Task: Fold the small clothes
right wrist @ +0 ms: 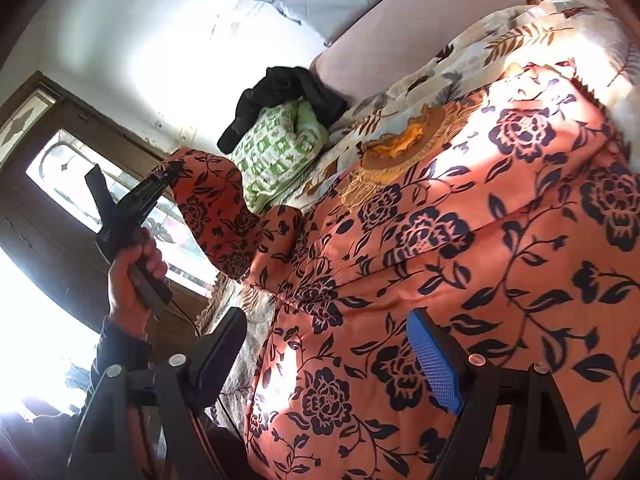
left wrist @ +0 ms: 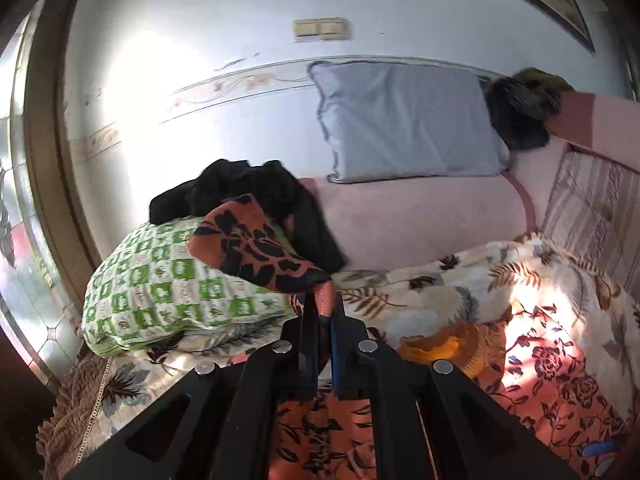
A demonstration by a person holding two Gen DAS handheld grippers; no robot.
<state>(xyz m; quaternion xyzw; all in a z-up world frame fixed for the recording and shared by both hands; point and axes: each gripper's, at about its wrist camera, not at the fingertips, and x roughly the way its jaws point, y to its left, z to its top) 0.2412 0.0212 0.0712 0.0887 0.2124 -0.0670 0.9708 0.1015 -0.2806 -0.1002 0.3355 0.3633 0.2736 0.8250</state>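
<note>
On the bed: an orange floral garment [right wrist: 460,220] lies spread over the leaf-patterned bedspread [left wrist: 420,284], part of it in a patch of sunlight.
Left gripper: the left gripper [left wrist: 323,300] is clamped tight on a corner of the garment; that corner is lifted off the bed and the cloth hangs from it in a fold. In the right wrist view a hand [right wrist: 132,272] holds this gripper up in front of the door.
Right gripper: the right gripper [right wrist: 332,344] has its jaws wide apart, hovering over the spread cloth; one blue pad [right wrist: 434,360] shows over the fabric, and nothing is gripped.
Around, left: one green-and-white checked pillow [left wrist: 160,288] lies beside the lifted corner, with one black garment [left wrist: 256,192] heaped on top of it.
Around, back: one pale blue pillow [left wrist: 404,120] leans against the wall on a pink blanket [left wrist: 420,220]; a dark furry thing [left wrist: 520,112] sits beside it, too unclear to name.
Centre of bed: one small brown and yellow crocheted piece [right wrist: 404,148] lies on the bedspread, touching the far edge of the orange garment.
Wall: one double light switch [left wrist: 320,29].
Door: a glazed wooden door [right wrist: 60,160] stands at the left, very bright.
In the way: the lifted fold hides part of the checked pillow in the left wrist view.
Count: two pillows, two grippers, one garment being worked.
</note>
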